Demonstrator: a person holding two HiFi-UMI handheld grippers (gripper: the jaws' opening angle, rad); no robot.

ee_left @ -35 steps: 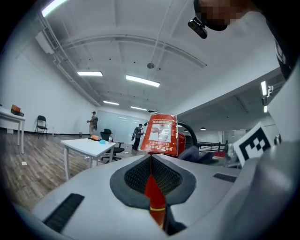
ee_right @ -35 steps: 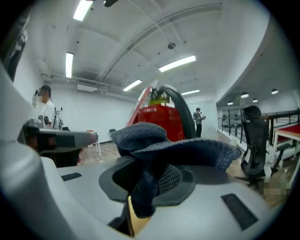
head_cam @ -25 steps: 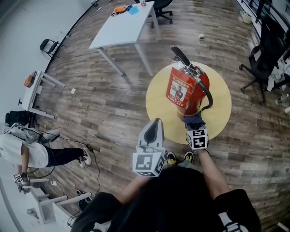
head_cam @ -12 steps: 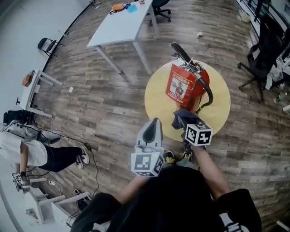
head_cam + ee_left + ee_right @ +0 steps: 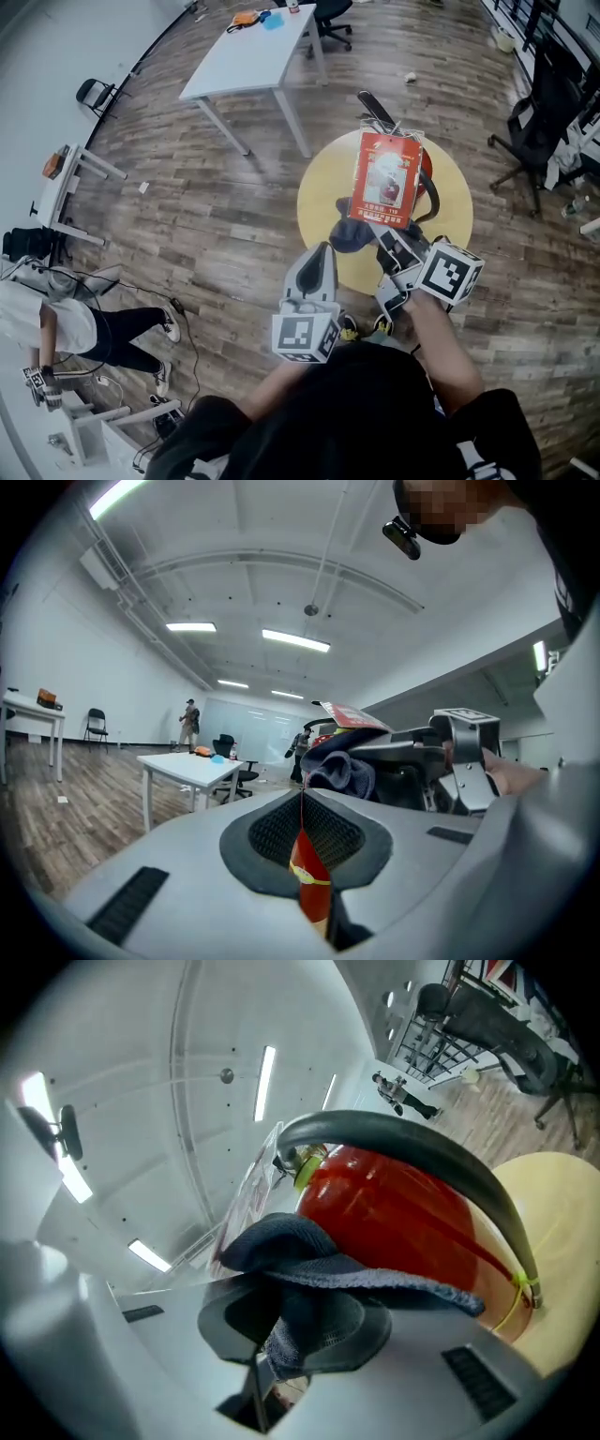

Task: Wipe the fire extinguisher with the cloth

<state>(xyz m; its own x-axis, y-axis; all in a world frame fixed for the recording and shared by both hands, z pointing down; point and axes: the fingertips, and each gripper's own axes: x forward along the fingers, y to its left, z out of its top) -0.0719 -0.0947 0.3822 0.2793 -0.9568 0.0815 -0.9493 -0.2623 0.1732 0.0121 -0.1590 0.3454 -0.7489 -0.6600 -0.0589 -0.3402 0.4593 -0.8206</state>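
Yellow table (image 5: 323, 211), one fire extinguisher (image 5: 394, 1208); right gripper (image 5: 392, 251) tight on one cloth (image 5: 352, 234), left gripper (image 5: 324, 253) closed.

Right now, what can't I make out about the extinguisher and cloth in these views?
1. Head view: the laminated tag covers most of the fire extinguisher; the tag's print is too small to read.
2. Right gripper view: the cloth hides whether it touches the fire extinguisher.

Wood-plank floor (image 5: 234, 216) — a white table (image 5: 251, 58) stands well beyond the left gripper (image 5: 322, 251), black office chairs (image 5: 539, 122) far off to the right gripper's (image 5: 382, 242) right.
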